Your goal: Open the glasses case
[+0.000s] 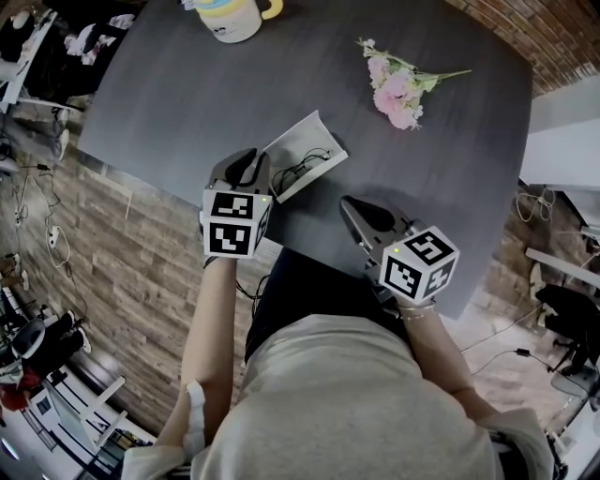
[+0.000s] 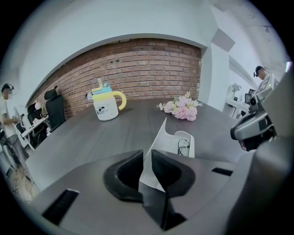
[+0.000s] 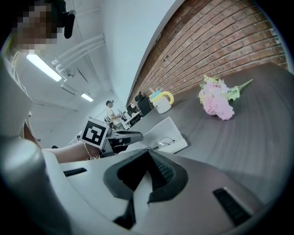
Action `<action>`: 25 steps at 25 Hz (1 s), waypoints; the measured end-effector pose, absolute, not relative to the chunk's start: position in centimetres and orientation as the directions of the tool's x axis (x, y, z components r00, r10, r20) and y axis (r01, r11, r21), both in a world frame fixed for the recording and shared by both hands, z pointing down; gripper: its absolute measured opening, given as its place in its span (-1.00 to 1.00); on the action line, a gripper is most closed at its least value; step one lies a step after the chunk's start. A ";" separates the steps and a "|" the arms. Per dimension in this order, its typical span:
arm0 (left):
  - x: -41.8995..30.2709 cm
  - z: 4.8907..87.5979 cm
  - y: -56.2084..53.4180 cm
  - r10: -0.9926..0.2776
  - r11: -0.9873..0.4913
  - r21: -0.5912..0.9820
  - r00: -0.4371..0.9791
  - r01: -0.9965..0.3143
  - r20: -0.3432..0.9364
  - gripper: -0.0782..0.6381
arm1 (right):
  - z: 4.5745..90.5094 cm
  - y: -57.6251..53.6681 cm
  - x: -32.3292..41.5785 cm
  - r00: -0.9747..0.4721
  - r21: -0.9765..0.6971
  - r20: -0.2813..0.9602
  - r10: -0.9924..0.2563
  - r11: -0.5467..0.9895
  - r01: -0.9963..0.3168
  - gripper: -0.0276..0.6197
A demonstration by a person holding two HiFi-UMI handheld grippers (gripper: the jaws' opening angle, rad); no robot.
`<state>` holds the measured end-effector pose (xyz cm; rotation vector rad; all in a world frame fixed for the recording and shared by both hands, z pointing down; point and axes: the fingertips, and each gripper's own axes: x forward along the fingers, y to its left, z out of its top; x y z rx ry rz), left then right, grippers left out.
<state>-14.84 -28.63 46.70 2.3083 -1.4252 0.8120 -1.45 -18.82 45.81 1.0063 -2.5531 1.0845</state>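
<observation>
The dark table [image 1: 169,103] is carrying the white glasses case [image 1: 305,155], lying open near its front edge. The left gripper's [image 1: 246,169] fingers are pinching its raised lid. The right gripper's [image 1: 354,208] fingers are pressing together, empty, nearby. A mug [image 1: 230,19] and pink flowers [image 1: 398,89] are sitting well apart, blocking nothing.

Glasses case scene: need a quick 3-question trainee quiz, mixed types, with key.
1. True or false: the glasses case lies closed on the table.
2. The left gripper is shut on: A) nothing, B) the case's white lid, C) the table's edge.
3. Fill in: the right gripper has its jaws ____, with nothing between them.
Key: 1 false, the lid stands raised and the glasses show inside. 2 B. 3 together.
</observation>
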 end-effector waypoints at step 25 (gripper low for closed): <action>-10.4 35.7 -22.5 -0.745 -0.542 0.235 0.591 -0.807 0.310 -0.70 | 36.8 -21.4 -2.0 -0.791 -0.483 0.245 -0.561 0.636 -0.601 -0.90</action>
